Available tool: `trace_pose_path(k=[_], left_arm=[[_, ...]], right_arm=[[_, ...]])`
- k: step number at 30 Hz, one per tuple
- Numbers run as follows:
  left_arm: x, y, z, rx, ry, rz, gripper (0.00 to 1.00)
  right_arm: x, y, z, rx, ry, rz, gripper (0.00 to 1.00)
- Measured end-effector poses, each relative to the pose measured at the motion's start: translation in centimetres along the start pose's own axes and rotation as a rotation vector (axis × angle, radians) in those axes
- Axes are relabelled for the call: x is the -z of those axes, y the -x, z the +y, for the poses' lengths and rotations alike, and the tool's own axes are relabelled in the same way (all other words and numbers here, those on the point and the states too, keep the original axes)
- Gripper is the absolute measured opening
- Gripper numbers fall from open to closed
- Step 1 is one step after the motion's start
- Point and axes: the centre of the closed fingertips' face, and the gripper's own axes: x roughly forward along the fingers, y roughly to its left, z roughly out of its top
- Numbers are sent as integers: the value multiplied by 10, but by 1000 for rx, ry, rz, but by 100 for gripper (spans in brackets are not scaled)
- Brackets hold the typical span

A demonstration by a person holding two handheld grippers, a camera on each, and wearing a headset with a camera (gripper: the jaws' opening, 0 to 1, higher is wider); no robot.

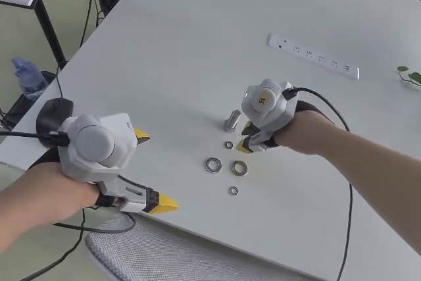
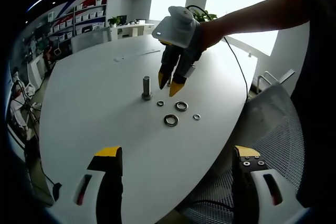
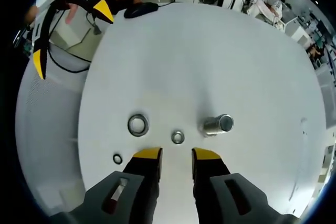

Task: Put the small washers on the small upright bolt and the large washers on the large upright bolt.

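One steel bolt (image 1: pixel 231 120) (image 2: pixel 146 87) (image 3: pixel 218 124) stands upright on the white table (image 1: pixel 184 44). Near it lie two large washers (image 1: pixel 213 164) (image 1: pixel 239 168) and two small washers (image 1: pixel 228 145) (image 1: pixel 233 191). My right gripper (image 1: pixel 247 137) (image 3: pixel 177 154) hovers just right of the bolt, its tips over a small washer (image 3: pixel 178 137); it is open with a narrow gap and holds nothing. A large washer (image 3: pixel 138 125) lies to its left. My left gripper (image 1: pixel 154 170) (image 2: pixel 177 153) is wide open near the table's front edge, well short of the washers (image 2: pixel 170 120).
A white power strip (image 1: pixel 312 56) lies at the back right. A black mouse (image 1: pixel 52 113) sits at the table's left edge, with cables trailing off it. A grey mesh chair (image 1: pixel 164 255) stands below the front edge. A bottle (image 1: pixel 26 77) is off the table's left side.
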Motion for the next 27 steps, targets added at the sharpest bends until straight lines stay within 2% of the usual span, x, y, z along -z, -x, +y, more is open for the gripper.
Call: trace_pose_path(k=[6,14,17,20,27], left_arm=[[-1,0,5,-8,-8,-9,88],[2,0,3,-1,-11,-1,88],[0,1,3,-1,3,-14,88],[4,0,2,2,-7,2,88],[3,-2,-1,9,-5,1,87]], right_arm=[[0,-13,-4,4,2,7,24],[-3,-25,-4,7,6,10,24],[-5,-28,-4,7,6,-2,24],[-4,-30,-5,12,5,4,23],[-2,-33,-3,12,23,17,23]])
